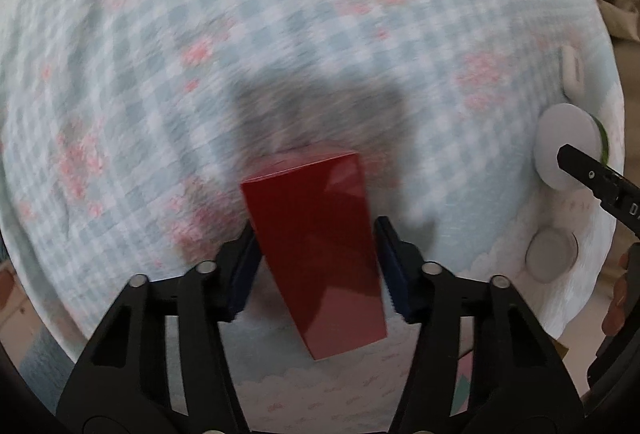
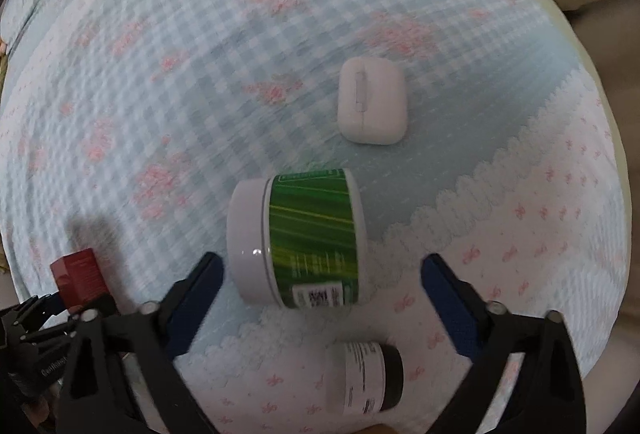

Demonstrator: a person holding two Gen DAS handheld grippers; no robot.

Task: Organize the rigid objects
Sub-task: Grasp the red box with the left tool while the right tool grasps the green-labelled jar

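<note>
Left gripper [image 1: 316,266] has the red box [image 1: 316,254] between its fingers, pads at both sides, box tilted above the bed [image 1: 160,53]; blurred view, so a loose pinch could let it slide out. Right gripper [image 2: 322,298] gapes wide around the green-labelled jar [image 2: 300,238] lying on its side, holding nothing; a clumsy closing could roll it onto the small bottle [image 2: 368,378]. Beyond sits the white case [image 2: 372,101].

no legible text on green-labelled jar [image 2: 308,238]
</note>
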